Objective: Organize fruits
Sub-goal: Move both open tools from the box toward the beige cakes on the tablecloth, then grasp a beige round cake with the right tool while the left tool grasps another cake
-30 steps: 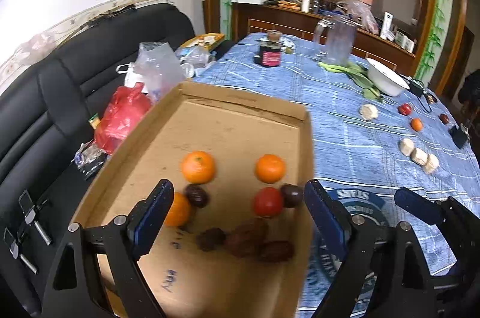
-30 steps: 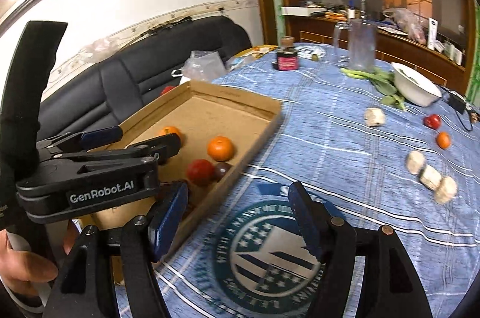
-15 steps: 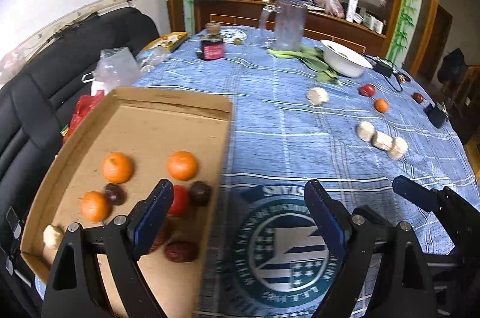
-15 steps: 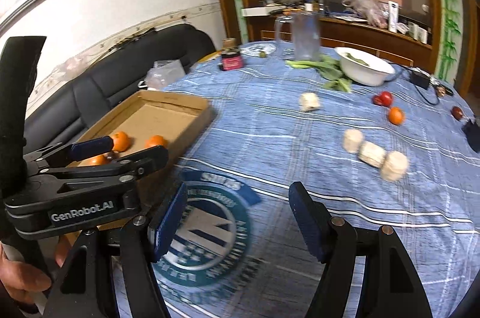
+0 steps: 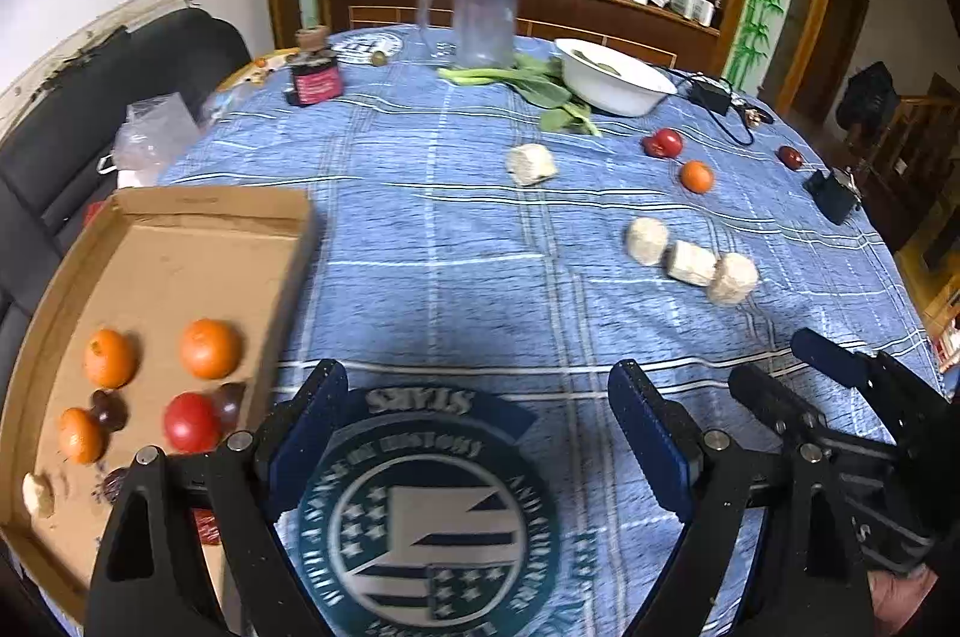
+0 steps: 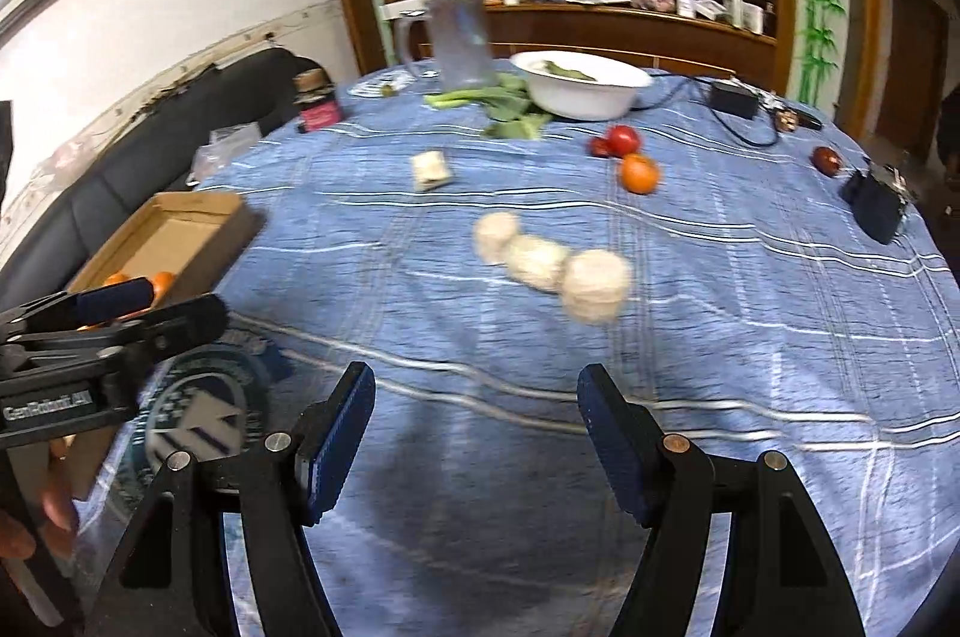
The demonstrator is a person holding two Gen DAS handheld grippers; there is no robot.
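Note:
A cardboard tray [image 5: 180,217] at the table's left holds oranges [image 5: 210,347], a red tomato [image 5: 191,421] and dark fruits. It also shows in the right wrist view [image 6: 198,217]. On the blue cloth lie a red tomato [image 5: 667,142], an orange [image 5: 696,176] and a dark red fruit [image 5: 789,156] far right. Three pale chunks [image 5: 690,262] sit mid-table, another [image 5: 531,164] farther back. My left gripper [image 5: 477,415] is open and empty over the round emblem. My right gripper [image 6: 477,409] is open and empty, short of the pale chunks [image 6: 549,262].
A white bowl [image 5: 612,78] with greens [image 5: 534,81], a glass pitcher [image 5: 480,12] and a dark jar [image 5: 313,75] stand at the back. A black charger and cable [image 5: 711,93] and a black device [image 5: 831,196] lie far right. A black sofa [image 5: 72,120] is at the left.
Both grippers have swung right, away from the tray, toward the middle of the table. The tray has slid to the left edge of both views. Both stay open and empty.

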